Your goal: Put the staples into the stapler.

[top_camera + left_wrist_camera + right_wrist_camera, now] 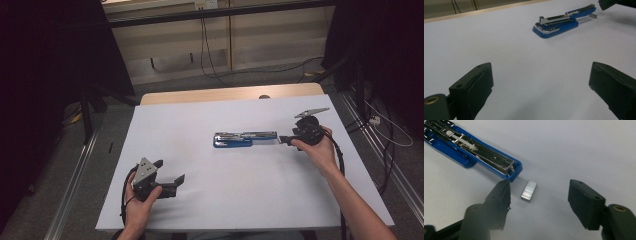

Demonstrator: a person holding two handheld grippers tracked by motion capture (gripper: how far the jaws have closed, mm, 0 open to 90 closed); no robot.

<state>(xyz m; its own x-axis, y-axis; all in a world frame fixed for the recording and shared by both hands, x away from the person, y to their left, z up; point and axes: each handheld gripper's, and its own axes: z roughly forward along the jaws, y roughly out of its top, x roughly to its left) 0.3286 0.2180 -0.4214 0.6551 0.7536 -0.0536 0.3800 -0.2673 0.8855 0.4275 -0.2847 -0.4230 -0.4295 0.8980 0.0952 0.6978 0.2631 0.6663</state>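
A blue stapler [240,138] lies opened out flat at the middle of the white table [210,200], its metal staple channel facing up [474,150]. A small silver block of staples [529,190] lies on the table just off the stapler's open end. My right gripper [541,191] is open, low over the table, with the staples between its jaws and nearer the left one, touching neither pad. In the high view the right gripper [284,140] sits at the stapler's right end. My left gripper [171,171] rests open at the near left, holding nothing, and looks toward the stapler [559,23].
A strip of bare wood [225,93] shows along the table's far edge. Dark curtains [50,75] hang on both sides, and cables [385,130] run over the floor at the right. White surface lies bare between the two grippers.
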